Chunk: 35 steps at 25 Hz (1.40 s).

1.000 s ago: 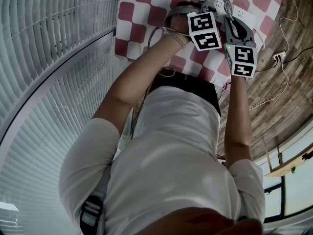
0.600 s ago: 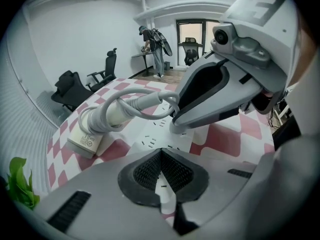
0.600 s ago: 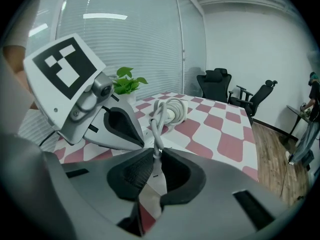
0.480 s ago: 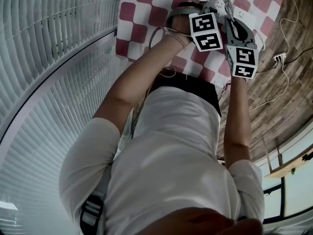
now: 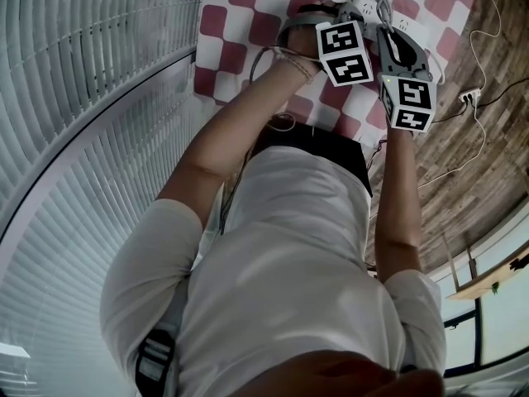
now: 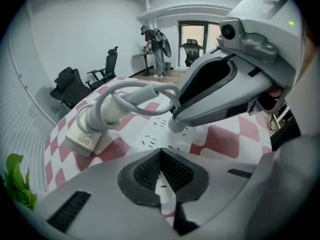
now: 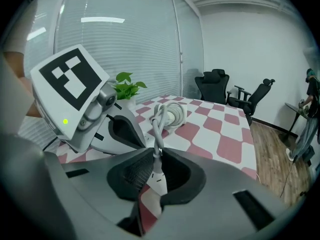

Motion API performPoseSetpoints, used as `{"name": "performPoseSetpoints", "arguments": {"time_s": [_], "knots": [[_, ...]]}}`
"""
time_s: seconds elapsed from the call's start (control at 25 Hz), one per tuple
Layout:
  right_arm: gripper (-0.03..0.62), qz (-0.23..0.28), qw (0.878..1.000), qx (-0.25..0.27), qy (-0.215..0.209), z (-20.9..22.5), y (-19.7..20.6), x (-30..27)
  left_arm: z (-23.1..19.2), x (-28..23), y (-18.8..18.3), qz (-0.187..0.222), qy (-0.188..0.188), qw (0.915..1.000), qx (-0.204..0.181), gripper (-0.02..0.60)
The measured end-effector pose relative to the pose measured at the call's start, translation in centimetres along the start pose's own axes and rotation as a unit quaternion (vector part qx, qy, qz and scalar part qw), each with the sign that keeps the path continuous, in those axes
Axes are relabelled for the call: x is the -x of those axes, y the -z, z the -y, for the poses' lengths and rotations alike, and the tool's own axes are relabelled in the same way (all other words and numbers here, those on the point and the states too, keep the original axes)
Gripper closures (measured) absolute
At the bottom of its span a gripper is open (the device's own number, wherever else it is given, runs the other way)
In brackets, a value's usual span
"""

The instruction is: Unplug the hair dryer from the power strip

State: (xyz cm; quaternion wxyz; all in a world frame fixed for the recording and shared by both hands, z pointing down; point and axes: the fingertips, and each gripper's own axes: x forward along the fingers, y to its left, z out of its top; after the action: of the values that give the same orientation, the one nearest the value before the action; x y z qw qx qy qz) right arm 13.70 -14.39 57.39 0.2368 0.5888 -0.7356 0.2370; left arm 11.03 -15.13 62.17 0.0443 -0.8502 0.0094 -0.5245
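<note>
The checkered bench (image 5: 240, 31) carries the white power strip (image 6: 150, 134) near its edge beside the wooden floor. The left tongs (image 6: 159, 154), closed on nothing, point tips-down at the strip. They should bear down firmly so it cannot lift. The right tongs (image 7: 157, 156) clamp the hair dryer's plug (image 7: 158, 176), which looks seated in its socket. Best pull straight out along the pins, without rocking it or tugging the cord (image 7: 159, 129).
</note>
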Motion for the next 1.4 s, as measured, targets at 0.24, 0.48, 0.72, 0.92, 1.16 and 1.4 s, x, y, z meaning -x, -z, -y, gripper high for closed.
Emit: {"name": "performPoseSetpoints", "arguments": {"time_s": [0.24,0.48,0.72,0.92,1.16,1.4], "knots": [[0.523,-0.001,1.000,-0.004,0.000,0.1,1.0,-0.6,0.2,-1.0,0.4,0.002,0.005,1.0000,0.001,0.551],[0.522,-0.005,1.000,0.005,0.003,0.8,1.1,-0.8,0.2,-1.2,0.4,0.006,0.012,0.9999,0.009,0.551],[0.522,-0.015,0.999,0.025,0.021,2.9,0.8,-0.4,0.3,-1.1,0.2,0.005,0.012,0.9999,0.010,0.551],[0.522,-0.032,0.996,0.069,0.043,5.5,0.5,-0.8,0.4,-1.5,0.3,0.004,0.014,0.9999,0.007,0.551],[0.522,-0.058,0.988,0.127,0.069,8.9,0.8,-1.5,0.5,-1.9,0.4,0.001,0.014,0.9999,0.007,0.551],[0.522,-0.087,0.980,0.161,0.073,9.2,3.4,-3.5,1.0,-3.1,2.1,0.004,0.013,0.9999,0.010,0.551]]}}
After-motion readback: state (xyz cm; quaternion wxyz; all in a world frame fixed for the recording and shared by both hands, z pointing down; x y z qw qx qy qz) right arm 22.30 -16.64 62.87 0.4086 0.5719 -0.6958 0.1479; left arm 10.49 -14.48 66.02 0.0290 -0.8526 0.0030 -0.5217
